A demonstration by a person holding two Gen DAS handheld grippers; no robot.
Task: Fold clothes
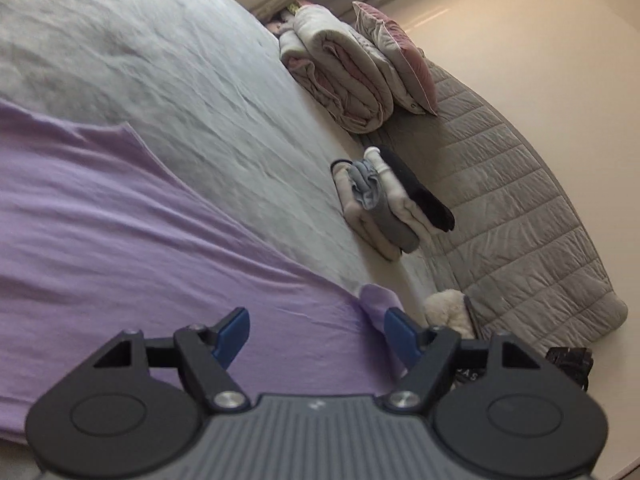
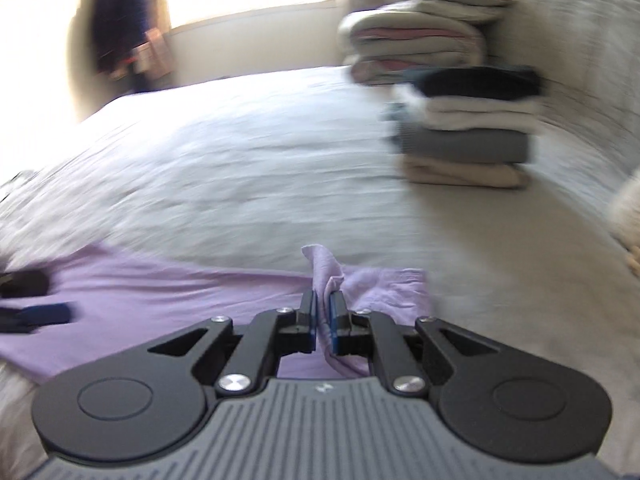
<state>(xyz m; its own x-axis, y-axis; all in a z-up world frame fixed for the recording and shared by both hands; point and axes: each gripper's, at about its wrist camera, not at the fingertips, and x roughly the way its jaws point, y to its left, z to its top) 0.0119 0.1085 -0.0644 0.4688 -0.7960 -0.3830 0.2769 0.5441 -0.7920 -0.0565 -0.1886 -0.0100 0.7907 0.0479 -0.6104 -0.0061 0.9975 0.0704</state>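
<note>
While the left hand-held gripper (image 1: 316, 334) gapes, the right hand-held gripper (image 2: 323, 312) pinches the lilac shirt (image 2: 160, 292) lying crosswise

The left gripper (image 1: 316, 334) is hovering at six o'clock with its blue-padded jaws spread wide over a lilac shirt (image 1: 120, 240), which is lying across a pale sheet (image 1: 180, 80) from nine o'clock toward the centre. A folded pile (image 1: 384, 204) is sitting at three o'clock on the sheet, and a rolled duvet (image 1: 340, 76) with a pillow (image 1: 396, 60) leaning on it is lying at one o'clock.
</note>
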